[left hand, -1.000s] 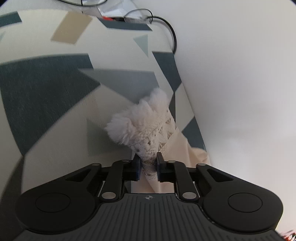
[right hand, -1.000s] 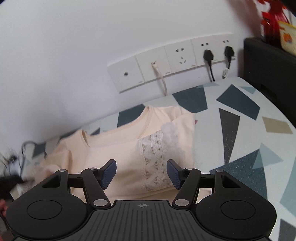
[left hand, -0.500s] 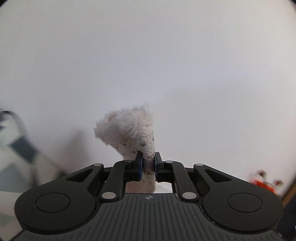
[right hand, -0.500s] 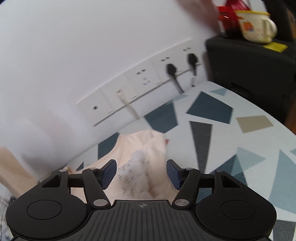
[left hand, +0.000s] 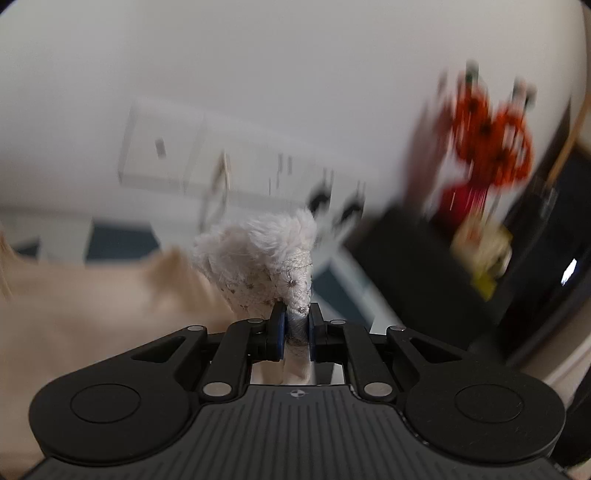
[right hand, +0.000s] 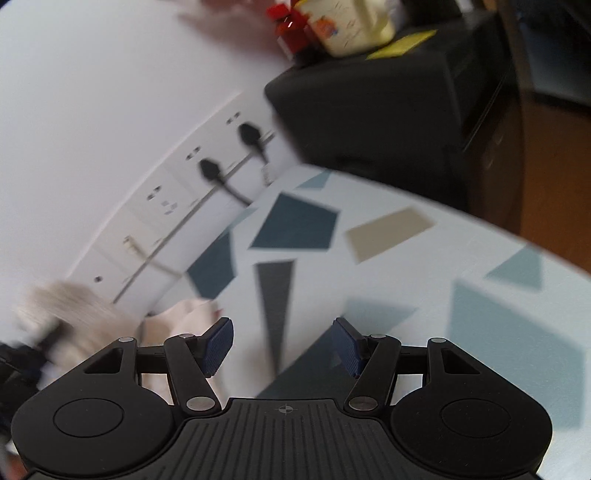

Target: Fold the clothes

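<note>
At the left of the scene, a peach-coloured garment [left hand: 74, 306] spreads over the table, its cloth blurred. Rising from it, a bunch of white lace and fluffy trim [left hand: 266, 258] is pinched between the pressed-together pads of the left gripper [left hand: 295, 330], with a fold of the cloth hanging below the pads. In the right wrist view the same fluffy trim [right hand: 62, 302] appears as a pale smear at the table's far left, beside a heap of the garment [right hand: 173, 321] lying against the wall edge of the table.

Along the wall behind runs a row of white sockets [right hand: 207, 173] with two black plugs [right hand: 251, 134] in them. Toward the middle, the right gripper [right hand: 282, 345] hangs over the table [right hand: 406, 266], which is pale with blue, grey and tan shapes; its blue pads are spread apart with nothing between them, only bare tabletop beyond. At the far right corner stands a black cabinet [right hand: 369, 99] carrying a cream mug [right hand: 354, 26], a red item [right hand: 291, 26] and a yellow slip [right hand: 402, 44].
</note>
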